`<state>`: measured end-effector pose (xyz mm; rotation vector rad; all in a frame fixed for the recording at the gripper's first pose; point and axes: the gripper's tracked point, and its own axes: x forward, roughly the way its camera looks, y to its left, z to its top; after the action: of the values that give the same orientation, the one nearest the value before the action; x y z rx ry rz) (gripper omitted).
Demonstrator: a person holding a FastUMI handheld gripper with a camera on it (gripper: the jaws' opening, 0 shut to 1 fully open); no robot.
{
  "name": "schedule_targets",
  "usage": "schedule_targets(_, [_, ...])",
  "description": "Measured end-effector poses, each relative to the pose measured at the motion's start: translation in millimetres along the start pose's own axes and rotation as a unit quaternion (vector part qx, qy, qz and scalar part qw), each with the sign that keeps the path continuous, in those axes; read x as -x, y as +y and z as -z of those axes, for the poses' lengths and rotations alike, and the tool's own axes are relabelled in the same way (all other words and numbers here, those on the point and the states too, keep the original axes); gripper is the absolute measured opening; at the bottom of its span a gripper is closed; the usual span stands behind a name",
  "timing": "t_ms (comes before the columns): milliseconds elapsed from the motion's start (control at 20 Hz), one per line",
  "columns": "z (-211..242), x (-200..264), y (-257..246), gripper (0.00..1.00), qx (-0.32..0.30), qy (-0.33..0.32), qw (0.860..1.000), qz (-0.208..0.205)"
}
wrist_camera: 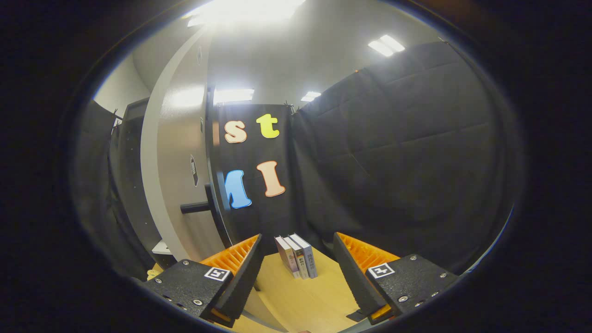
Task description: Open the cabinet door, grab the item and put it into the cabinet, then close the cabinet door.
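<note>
Wooden tabletop (pixel 305 296) carries 3 books (pixel 297 257); cabinet door (pixel 185 171) ajar; gripper (pixel 296 263) spread wide, empty.

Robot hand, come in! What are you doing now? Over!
Gripper open, holding nothing. Three books standing on the wooden table, just ahead between the fingers. Cabinet door swung open beside them, handle free. Nothing blocking the books.
</note>
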<state>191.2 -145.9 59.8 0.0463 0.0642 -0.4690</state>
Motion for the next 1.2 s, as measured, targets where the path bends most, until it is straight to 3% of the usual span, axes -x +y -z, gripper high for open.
schedule_targets(350, [-1, 16, 20, 0.91, 0.027, -0.018, 0.999, 0.011])
schedule_targets(1200, [9, 42, 138, 0.91, 0.007, -0.001, 0.990, -0.142])
